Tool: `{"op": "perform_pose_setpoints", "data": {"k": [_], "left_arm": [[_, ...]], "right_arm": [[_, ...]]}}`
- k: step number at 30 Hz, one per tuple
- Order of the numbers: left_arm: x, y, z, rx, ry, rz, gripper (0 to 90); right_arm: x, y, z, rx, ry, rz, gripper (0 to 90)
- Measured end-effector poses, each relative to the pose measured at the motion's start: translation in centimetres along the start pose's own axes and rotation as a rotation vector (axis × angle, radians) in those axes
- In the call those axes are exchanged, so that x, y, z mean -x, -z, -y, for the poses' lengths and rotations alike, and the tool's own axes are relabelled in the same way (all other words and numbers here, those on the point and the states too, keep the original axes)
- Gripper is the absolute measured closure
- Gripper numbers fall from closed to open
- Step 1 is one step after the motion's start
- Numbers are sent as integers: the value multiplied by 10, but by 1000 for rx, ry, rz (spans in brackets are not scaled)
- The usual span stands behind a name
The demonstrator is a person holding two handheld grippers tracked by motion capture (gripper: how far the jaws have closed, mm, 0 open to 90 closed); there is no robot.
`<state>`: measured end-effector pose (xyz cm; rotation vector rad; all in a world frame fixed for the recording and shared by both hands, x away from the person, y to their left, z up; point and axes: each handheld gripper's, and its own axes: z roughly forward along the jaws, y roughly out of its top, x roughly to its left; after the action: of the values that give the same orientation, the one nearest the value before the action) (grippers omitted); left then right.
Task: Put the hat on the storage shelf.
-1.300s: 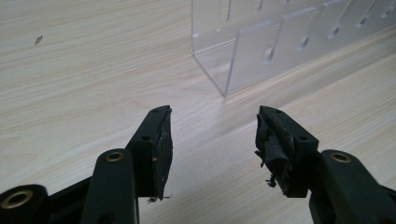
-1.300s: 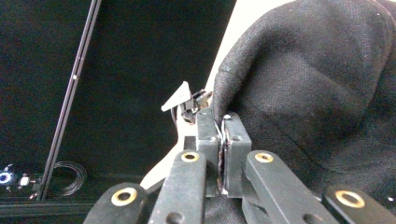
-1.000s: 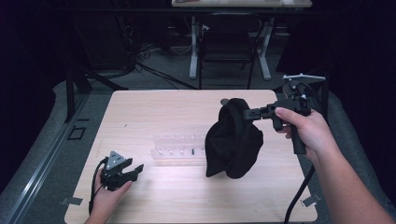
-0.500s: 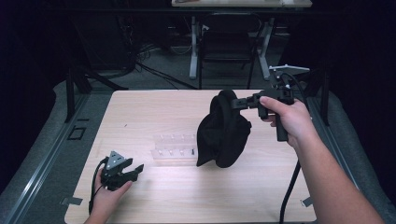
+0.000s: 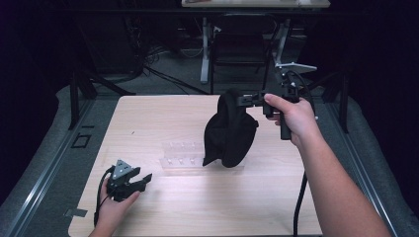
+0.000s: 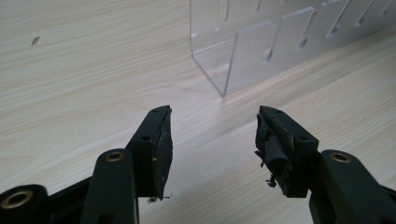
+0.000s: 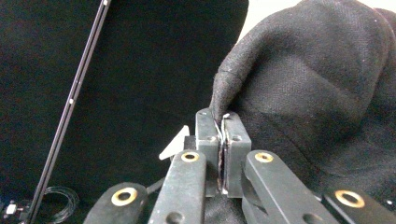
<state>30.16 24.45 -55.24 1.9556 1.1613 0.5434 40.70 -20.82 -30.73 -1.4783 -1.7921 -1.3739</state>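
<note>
A black cloth bag [image 5: 230, 131] hangs in the air over the right middle of the table, its lower end just above the clear rack. My right gripper [image 5: 242, 100] is shut on the black cloth bag's top edge; in the right gripper view the black cloth bag [image 7: 322, 88] is pinched between the closed jaws of my right gripper [image 7: 223, 122]. A clear plastic rack [image 5: 183, 157] lies on the table in front of the bag. My left gripper [image 5: 145, 178] rests on the table at the near left, open and empty; in its own view my left gripper [image 6: 212, 135] faces a corner of the clear plastic rack [image 6: 261, 51].
The wooden table [image 5: 158, 118] has dark padded flooring around it. A chair and table legs [image 5: 237, 49] stand beyond the far edge. A cable [image 5: 299, 202] trails from my right gripper along the forearm.
My right gripper has carried the black bag leftward across the table, toward the middle. The left gripper has stayed where it was.
</note>
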Motion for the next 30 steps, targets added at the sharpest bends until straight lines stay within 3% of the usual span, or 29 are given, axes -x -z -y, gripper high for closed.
{"op": "perform_pose_setpoints", "data": {"k": [18,30], "left_arm": [[5,1,-2,8,-17,-3,460],[13,2,-14,31,-37,22,505]], "right_arm": [[1,-24,-9,-11,7,46,883],[2,-36,-7,-15,6,-2,880]]}}
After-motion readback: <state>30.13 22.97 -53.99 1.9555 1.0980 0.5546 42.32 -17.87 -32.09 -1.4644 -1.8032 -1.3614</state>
